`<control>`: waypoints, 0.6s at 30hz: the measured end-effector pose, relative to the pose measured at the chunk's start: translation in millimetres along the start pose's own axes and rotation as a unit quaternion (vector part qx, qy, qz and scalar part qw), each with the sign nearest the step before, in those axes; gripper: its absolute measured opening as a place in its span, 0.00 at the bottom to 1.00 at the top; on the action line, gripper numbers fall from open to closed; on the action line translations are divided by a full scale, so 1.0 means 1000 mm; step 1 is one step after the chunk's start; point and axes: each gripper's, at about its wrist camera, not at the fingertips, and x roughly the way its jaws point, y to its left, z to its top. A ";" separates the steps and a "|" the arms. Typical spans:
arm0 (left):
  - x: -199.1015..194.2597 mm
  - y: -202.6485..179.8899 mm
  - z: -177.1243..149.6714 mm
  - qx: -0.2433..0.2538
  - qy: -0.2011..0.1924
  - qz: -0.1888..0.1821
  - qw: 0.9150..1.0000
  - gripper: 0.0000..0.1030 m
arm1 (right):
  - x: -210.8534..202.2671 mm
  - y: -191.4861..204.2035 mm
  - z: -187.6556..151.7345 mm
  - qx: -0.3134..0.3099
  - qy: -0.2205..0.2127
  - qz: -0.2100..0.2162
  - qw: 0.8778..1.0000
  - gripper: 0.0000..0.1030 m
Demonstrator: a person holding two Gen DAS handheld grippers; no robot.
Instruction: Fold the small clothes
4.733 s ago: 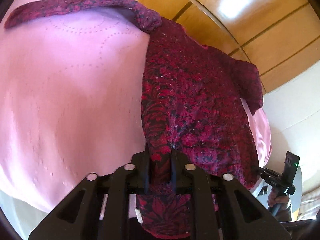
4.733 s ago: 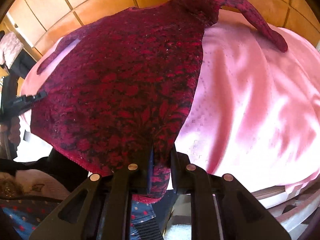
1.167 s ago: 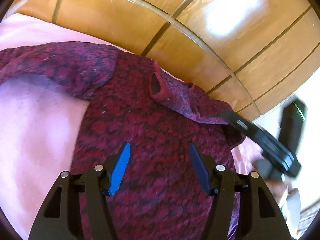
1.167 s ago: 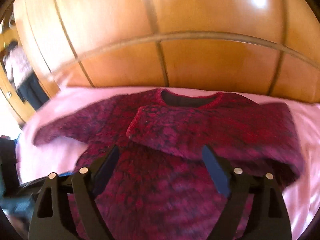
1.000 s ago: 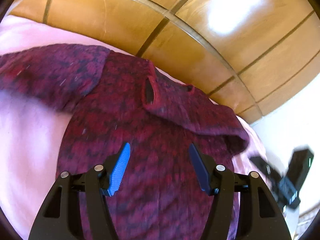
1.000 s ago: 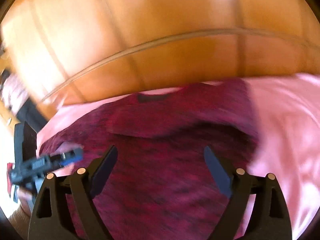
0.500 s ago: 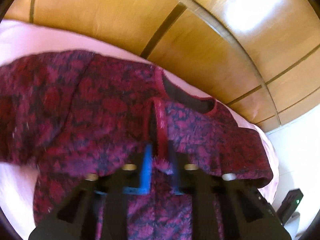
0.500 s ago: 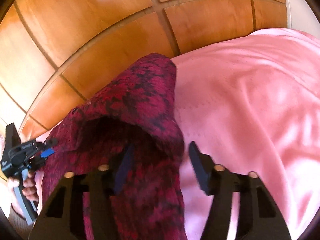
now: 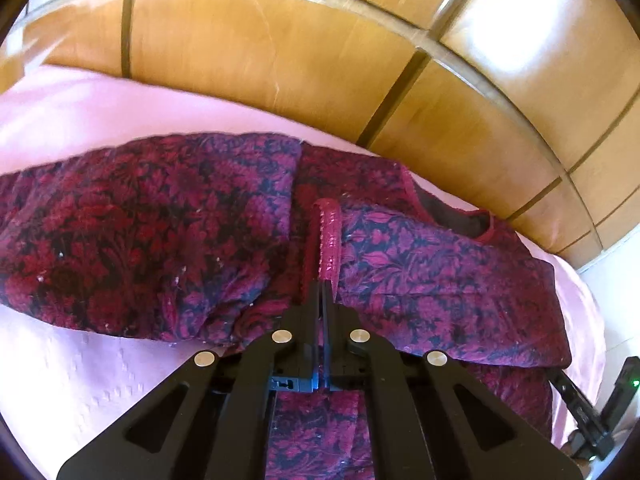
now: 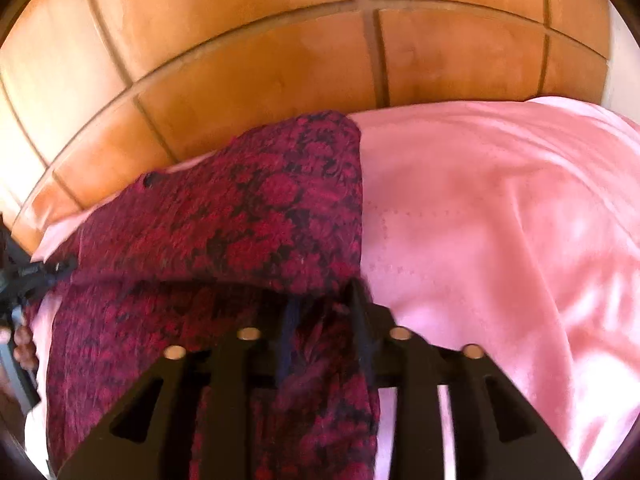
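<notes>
A dark red floral knit top [image 9: 168,236] lies on the pink bedsheet [image 9: 100,364], its far part folded over toward me. My left gripper [image 9: 322,286] is shut on the red trimmed hem [image 9: 330,236] of the folded flap, near the neckline [image 9: 452,216]. In the right wrist view the same top [image 10: 256,216] fills the left half. My right gripper [image 10: 324,300] has its jaws closing around the folded right edge of the top, with cloth between the fingers; the view is blurred.
A wooden panelled headboard [image 9: 320,52] stands right behind the top, also in the right wrist view [image 10: 280,60]. Pink sheet [image 10: 500,240] spreads to the right. The other gripper shows at frame edges [image 9: 592,420] [image 10: 28,276].
Both grippers let go of the bottom hem after folding the top over. The left then closed on the flap's trimmed hem. The right swung to the right edge and narrowed around it.
</notes>
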 end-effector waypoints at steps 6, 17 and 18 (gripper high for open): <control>-0.015 -0.014 0.001 0.027 -0.030 0.005 0.999 0.00 | -0.041 0.020 0.011 -0.027 -0.036 0.048 0.998 0.56; 0.019 0.000 -0.001 0.021 0.005 0.063 0.998 0.00 | 0.048 0.049 0.014 -0.073 -0.049 -0.070 0.994 0.55; 0.026 0.006 -0.004 0.018 0.004 0.083 0.996 0.00 | 0.047 0.051 0.011 -0.070 -0.056 -0.079 0.993 0.55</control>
